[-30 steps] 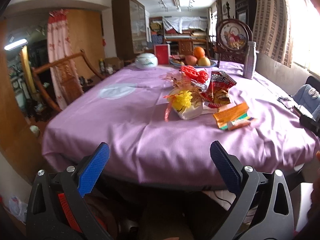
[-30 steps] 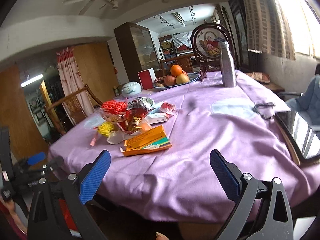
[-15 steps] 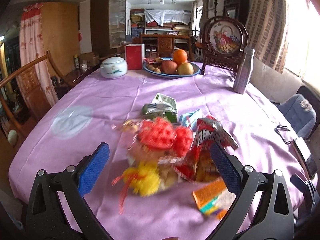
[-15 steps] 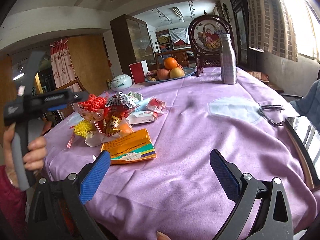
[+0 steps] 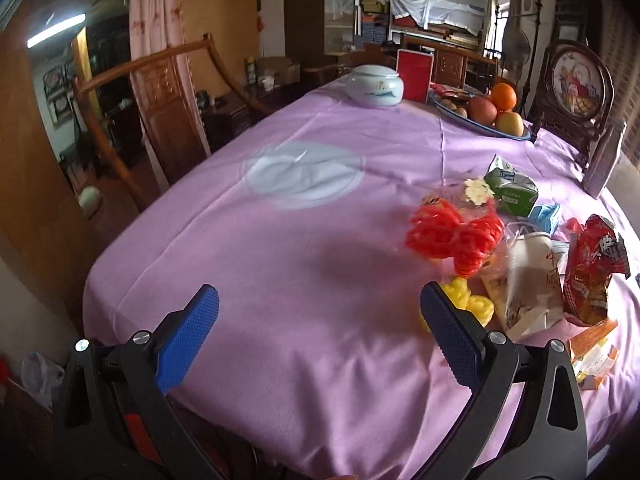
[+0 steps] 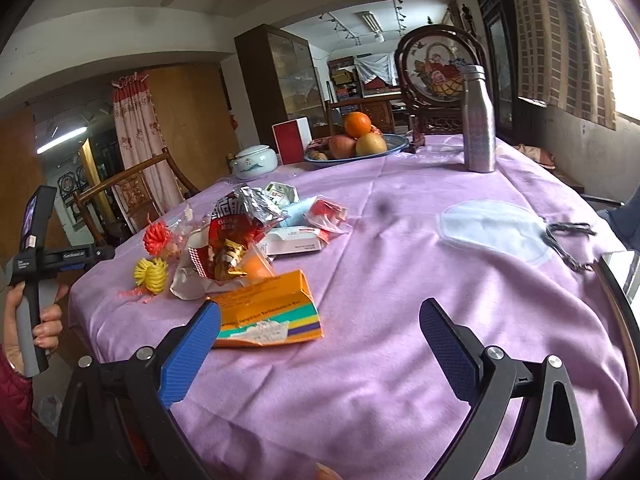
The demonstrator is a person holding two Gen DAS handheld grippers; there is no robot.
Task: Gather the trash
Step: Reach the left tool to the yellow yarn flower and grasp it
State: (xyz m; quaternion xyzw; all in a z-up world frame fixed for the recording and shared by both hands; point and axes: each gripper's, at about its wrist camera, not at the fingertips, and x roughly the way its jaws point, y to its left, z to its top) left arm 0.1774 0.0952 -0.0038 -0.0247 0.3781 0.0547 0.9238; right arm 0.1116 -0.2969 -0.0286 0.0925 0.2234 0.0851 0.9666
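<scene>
Here both grippers, left (image 5: pixel 320 328) and right (image 6: pixel 320 332), hover with fingers spread, grasping nothing. Wrappers (image 6: pixel 240 236) crowd the table (image 6: pixel 400 280); an orange box (image 6: pixel 268 312) lies nearest the right.

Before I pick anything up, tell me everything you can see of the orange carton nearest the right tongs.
The orange carton is a flattened cardboard box, orange with teal, yellow and purple stripes, dark printed lettering and a white patch near its front edge. It lies flat on the purple tablecloth at the near edge of the trash pile, its far edge meeting the white paper wrapper and the red snack bag. The left pad of the open right tongs overlaps its near corner in view; contact cannot be told.
</scene>
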